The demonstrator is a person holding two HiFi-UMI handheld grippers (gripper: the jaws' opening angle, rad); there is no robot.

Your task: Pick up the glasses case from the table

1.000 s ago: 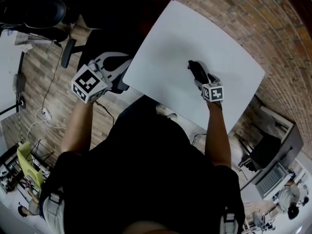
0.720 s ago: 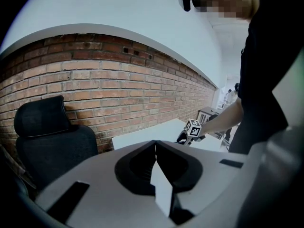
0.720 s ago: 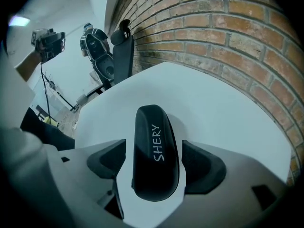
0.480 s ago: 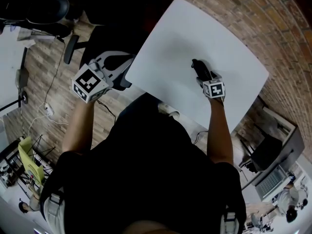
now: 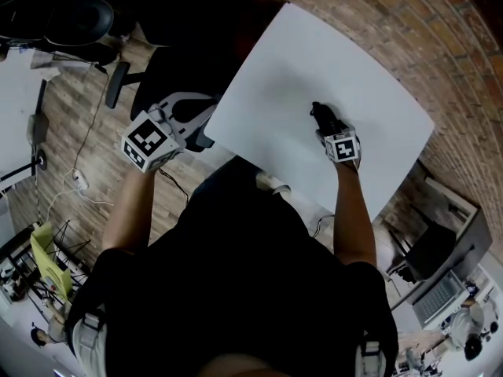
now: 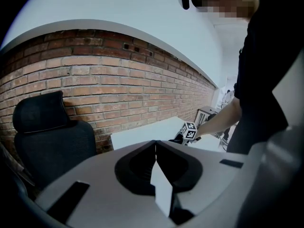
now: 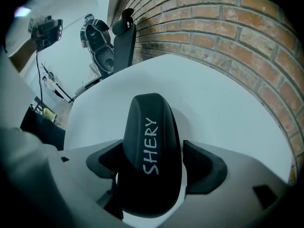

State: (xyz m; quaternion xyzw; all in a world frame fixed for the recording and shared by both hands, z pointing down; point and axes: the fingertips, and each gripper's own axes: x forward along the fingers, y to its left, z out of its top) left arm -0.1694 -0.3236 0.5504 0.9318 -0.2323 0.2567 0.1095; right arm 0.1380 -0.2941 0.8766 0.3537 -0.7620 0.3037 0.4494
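Right gripper [image 7: 154, 167] is aimed steeply down at the white table [image 7: 223, 103], jaws spread wide, and they've just been opening up. The black glasses case [image 7: 152, 141] lies on the table right between them, lengthwise along the line the jaws point, with white "SHERY" lettering running up its top. There's a sliver of table showing between the case and the right-hand jaw. On the other side the case overlaps the jaw, and I honestly can't tell if they touch. The far end of the case pokes out past the jaw tips, and beyond that the table runs up to a brick wall [image 7: 228, 27]

Head view shows the same deal: right gripper [image 5: 321, 120] down over the case [image 5: 316, 110] on the table [image 5: 314, 45]

Left gripper [image 6: 155, 145] has its jaws pressed together with nothing between them. In the head view it [image 5: 200, 112] hangs just off the table's edge. Ahead of its tips and off to the left is a black office chair [image 6: 47, 137], and ahead to the right you can spot the other gripper's marker cube [image 6: 189, 130]
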